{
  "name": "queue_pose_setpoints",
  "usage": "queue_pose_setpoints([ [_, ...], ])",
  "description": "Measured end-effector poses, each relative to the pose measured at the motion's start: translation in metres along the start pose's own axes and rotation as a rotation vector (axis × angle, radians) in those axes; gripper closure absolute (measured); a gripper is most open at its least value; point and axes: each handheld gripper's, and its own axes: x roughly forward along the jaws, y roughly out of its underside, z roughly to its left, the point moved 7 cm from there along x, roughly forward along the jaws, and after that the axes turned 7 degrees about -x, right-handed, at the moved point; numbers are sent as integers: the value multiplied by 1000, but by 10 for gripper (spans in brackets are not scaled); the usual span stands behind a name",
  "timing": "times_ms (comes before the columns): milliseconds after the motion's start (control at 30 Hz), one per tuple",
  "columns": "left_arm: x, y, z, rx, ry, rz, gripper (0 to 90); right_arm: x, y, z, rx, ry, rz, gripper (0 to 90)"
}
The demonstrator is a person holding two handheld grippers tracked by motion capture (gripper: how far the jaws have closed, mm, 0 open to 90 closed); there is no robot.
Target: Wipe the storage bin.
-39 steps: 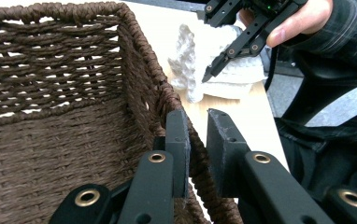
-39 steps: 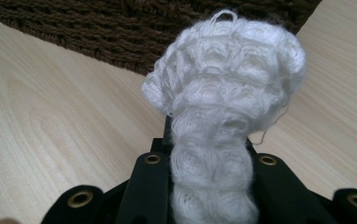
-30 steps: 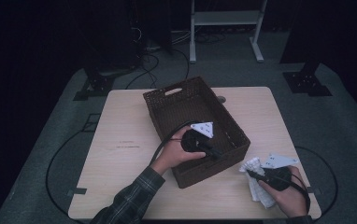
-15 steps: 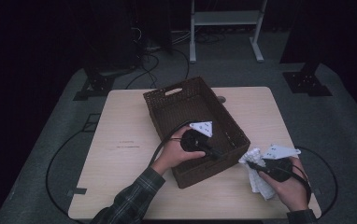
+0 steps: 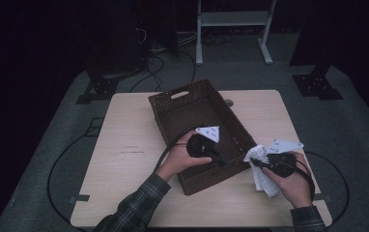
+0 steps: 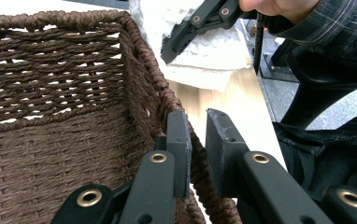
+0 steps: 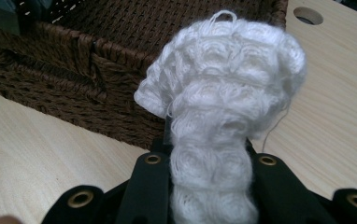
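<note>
I find the left tool (image 5: 219,158) set on the near right wall of the brown woven basket (image 5: 182,108). In the left gripper view its jaws straddle that wall close to the corner, one pad inside and one outside, closed narrow on the weave so that the rim is pinched between them. The basket stands at an angle near the middle of the bench (image 5: 124,125), its cut-out handle on the far end wall.

I find the right tool (image 5: 261,163) holding a white knitted cloth (image 5: 262,176). In the right gripper view the cloth (image 7: 218,107) is gathered into a thick bunch between the jaws, which press on it from both sides; its bunched top rises above the pads. In the high view the cloth hangs from the tool just beside the basket's near right corner, outside the basket, over the bench's right part. I cannot tell whether its lower end touches the bench. Both hands enter from the near edge.
</note>
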Motion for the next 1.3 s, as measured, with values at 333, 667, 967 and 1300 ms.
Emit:
queue_pose_setpoints([
  [333,0,0,0,-2,2,1,784,3,2,-1,16,-18,-12,761],
  [667,0,0,0,-4,3,1,780,17,13,2,26,-29,34,760],
  [967,0,0,0,-5,1,1,783,27,21,3,26,-38,67,760],
  [1300,0,0,0,0,0,2,784,42,34,5,17,-56,128,760],
])
